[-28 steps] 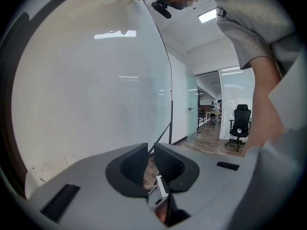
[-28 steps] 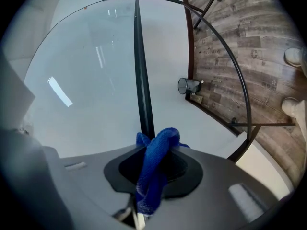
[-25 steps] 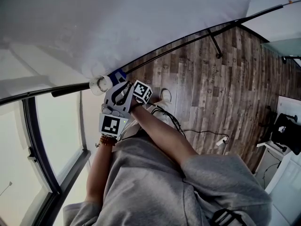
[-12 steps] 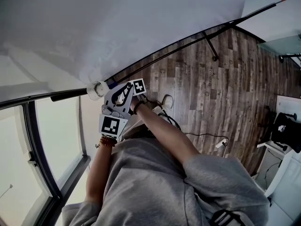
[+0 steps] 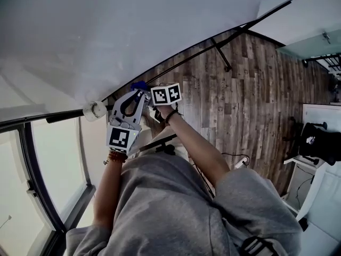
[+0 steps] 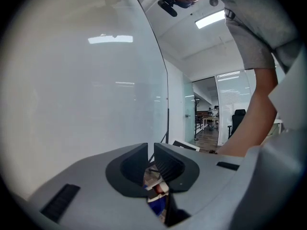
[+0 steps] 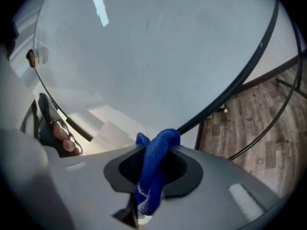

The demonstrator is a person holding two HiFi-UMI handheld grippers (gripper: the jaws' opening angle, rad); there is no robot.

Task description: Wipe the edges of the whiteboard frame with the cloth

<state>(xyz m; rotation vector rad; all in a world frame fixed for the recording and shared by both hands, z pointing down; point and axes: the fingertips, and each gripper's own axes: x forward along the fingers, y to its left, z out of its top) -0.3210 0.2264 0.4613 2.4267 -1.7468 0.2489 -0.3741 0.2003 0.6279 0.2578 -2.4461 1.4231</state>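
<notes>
The whiteboard [image 5: 106, 31] fills the top of the head view, its black frame edge [image 5: 197, 55] running from lower left to upper right. A blue cloth [image 5: 139, 85] touches that edge, and my right gripper [image 5: 145, 88] is shut on it. In the right gripper view the cloth [image 7: 154, 162] bulges out between the jaws of the right gripper [image 7: 153, 159], just below the black frame [image 7: 230, 92]. My left gripper [image 5: 139, 95] sits right beside it. In its own view the left gripper [image 6: 151, 162] has its jaws almost together with nothing between them.
A white round fitting [image 5: 95, 111] sits at the board's corner on a black bar. Below is wood floor [image 5: 240, 100] with the board's stand leg [image 5: 219, 55] and a cable [image 5: 234, 156]. A window frame [image 5: 32, 185] is at left, a chair [image 5: 317, 143] at right.
Both grippers have slid with the cloth to the right along the frame edge, away from the white corner fitting. The head view has turned with them.
</notes>
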